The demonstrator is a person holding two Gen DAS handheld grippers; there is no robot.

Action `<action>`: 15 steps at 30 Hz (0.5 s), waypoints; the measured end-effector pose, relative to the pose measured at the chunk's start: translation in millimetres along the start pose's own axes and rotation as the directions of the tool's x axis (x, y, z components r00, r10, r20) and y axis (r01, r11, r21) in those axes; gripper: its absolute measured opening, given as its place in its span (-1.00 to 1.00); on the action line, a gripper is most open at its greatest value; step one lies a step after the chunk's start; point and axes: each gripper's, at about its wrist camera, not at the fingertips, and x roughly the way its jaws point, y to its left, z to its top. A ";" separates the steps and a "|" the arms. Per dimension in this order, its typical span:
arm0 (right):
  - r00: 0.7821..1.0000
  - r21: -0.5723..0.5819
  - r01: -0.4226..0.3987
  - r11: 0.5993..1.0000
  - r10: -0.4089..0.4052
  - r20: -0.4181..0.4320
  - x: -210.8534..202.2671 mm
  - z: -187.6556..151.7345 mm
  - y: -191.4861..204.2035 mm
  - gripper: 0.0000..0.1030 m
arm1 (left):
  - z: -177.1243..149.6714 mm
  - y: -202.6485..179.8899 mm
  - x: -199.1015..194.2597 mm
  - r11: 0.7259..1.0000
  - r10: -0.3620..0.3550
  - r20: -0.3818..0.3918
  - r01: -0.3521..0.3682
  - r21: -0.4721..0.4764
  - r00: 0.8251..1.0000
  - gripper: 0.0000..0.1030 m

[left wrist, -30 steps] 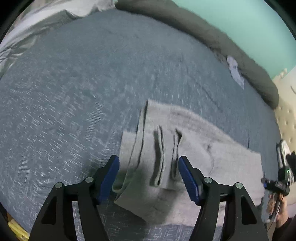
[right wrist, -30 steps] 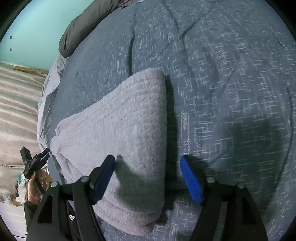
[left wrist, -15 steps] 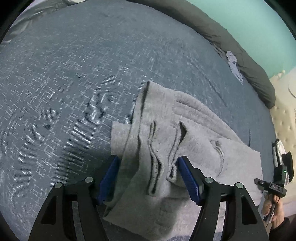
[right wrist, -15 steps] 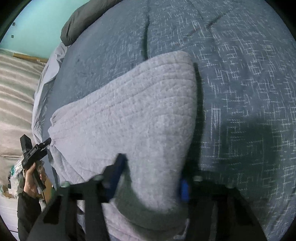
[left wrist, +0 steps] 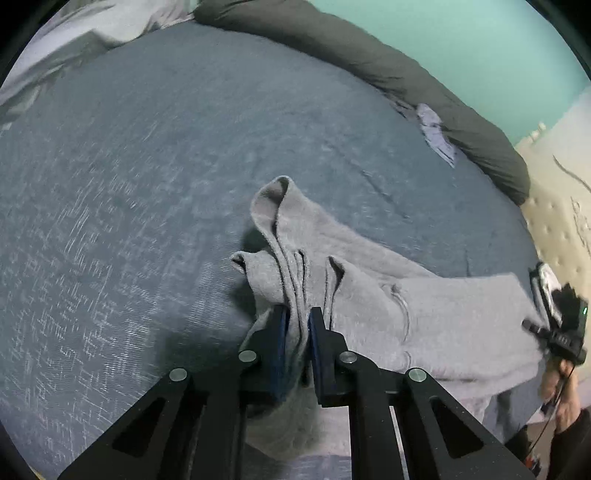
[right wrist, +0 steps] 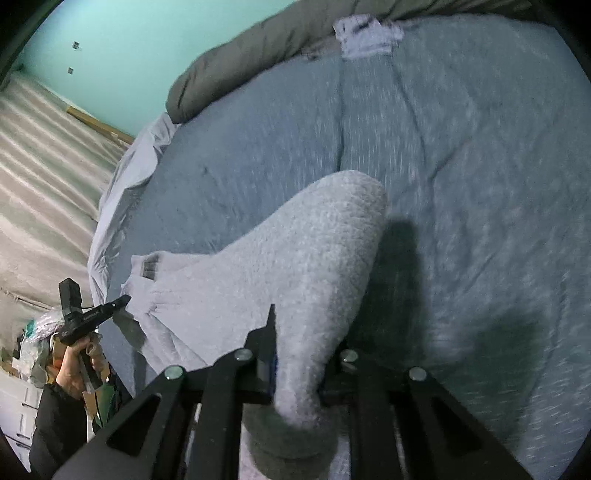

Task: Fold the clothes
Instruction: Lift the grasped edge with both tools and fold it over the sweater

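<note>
A grey knitted garment (left wrist: pixel 424 314) lies on the blue-grey bedspread (left wrist: pixel 147 166). My left gripper (left wrist: pixel 297 325) is shut on its bunched layered edge and lifts the folds off the bed. In the right wrist view the same grey garment (right wrist: pixel 295 266) rises in a hump. My right gripper (right wrist: pixel 295 362) is shut on its other end, and the cloth hides the right finger. The other gripper shows in each view, at the far right in the left wrist view (left wrist: pixel 557 332) and at the far left in the right wrist view (right wrist: pixel 92 317).
A dark grey rolled duvet (left wrist: pixel 388 66) lies along the far edge of the bed by the teal wall (left wrist: pixel 461 33). A small pale cloth (left wrist: pixel 436 133) lies next to it. A cream quilted headboard (left wrist: pixel 561 214) is at the right. Pale sheets (right wrist: pixel 122 192) hang off the bed's side.
Both grippers have closed on the garment's ends. They were open around it before. The cloth is now bunched and lifted off the bedspread at both ends.
</note>
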 end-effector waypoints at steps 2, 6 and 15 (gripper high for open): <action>1.000 -0.019 0.022 1.000 -0.021 0.023 -18.6 8.4 0.0 -0.74 | 0.8 -17.8 0.0 0.999 -0.030 -0.007 0.030 0.016 1.000 -0.77; 0.995 -0.038 0.083 0.996 -0.080 0.064 -64.0 16.9 -13.0 -0.74 | 3.1 -71.7 3.0 0.992 -0.102 -0.008 0.103 0.073 0.995 -0.77; 0.971 0.048 0.208 0.977 -0.213 0.111 -162.5 25.0 -109.1 -0.74 | -2.0 -185.9 40.6 0.953 -0.276 -0.061 0.282 0.108 0.959 -0.77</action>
